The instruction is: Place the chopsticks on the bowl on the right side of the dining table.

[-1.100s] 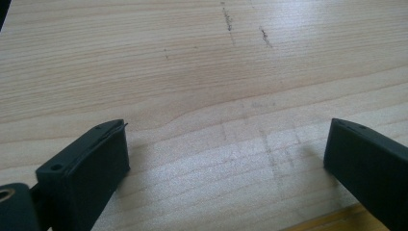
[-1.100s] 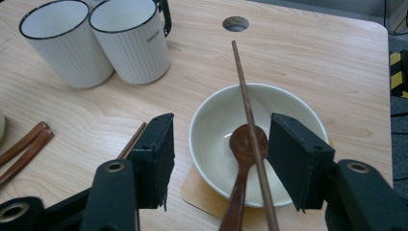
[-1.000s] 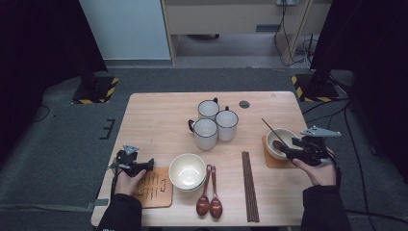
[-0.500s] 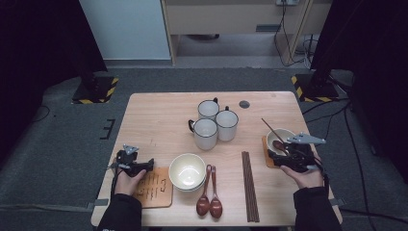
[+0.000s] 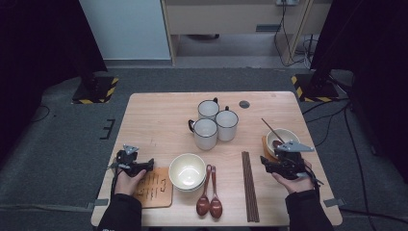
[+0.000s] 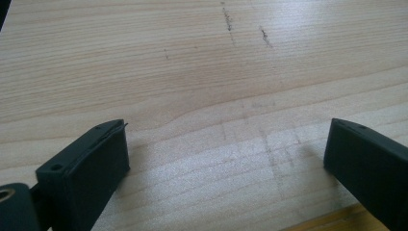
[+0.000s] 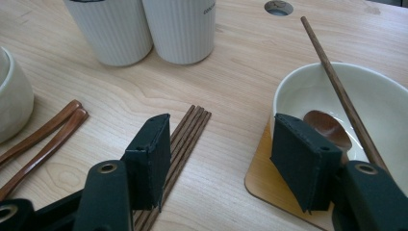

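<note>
Just beside the right claw, the chopsticks lie flat on the surface, their long axis running from the near edge toward the mugs: thin, dark brown, bundled side by side. Both claws gape empty, the right having just narrowed; left claw rests by the coaster.
</note>
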The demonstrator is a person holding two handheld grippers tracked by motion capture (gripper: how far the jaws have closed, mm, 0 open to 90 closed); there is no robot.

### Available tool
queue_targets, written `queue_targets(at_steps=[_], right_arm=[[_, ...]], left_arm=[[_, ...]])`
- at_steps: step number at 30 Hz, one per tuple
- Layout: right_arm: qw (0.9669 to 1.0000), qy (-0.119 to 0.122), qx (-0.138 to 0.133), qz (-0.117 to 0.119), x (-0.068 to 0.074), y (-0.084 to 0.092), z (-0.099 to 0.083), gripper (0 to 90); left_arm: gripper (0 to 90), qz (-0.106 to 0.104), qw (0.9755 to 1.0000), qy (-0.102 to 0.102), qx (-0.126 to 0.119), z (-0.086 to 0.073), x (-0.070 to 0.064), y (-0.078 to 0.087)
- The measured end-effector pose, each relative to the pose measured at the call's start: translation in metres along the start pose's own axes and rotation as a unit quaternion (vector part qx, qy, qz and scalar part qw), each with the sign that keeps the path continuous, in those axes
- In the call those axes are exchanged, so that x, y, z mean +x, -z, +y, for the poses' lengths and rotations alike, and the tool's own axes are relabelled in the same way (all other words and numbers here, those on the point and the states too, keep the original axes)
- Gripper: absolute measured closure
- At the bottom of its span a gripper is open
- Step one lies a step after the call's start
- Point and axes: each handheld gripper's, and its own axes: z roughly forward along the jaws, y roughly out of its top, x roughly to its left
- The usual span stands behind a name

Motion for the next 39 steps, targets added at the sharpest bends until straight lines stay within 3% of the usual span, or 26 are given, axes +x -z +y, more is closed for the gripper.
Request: queue_targets(at_steps=[25, 39], right_arm=[[0.9998, -0.004, 0.021, 0.004, 0.016, -0.011, -0.034, 42.7], [0.9985, 0.017, 0.049, 0.016, 0.03, -0.027, -0.045, 46.3]], left_arm=[[0.9, 0.0, 1.0, 0.0, 0.0, 0.0, 0.0, 0.0], [0.9, 0.0, 1.0, 0.0, 0.0, 0.0, 0.0, 0.0]])
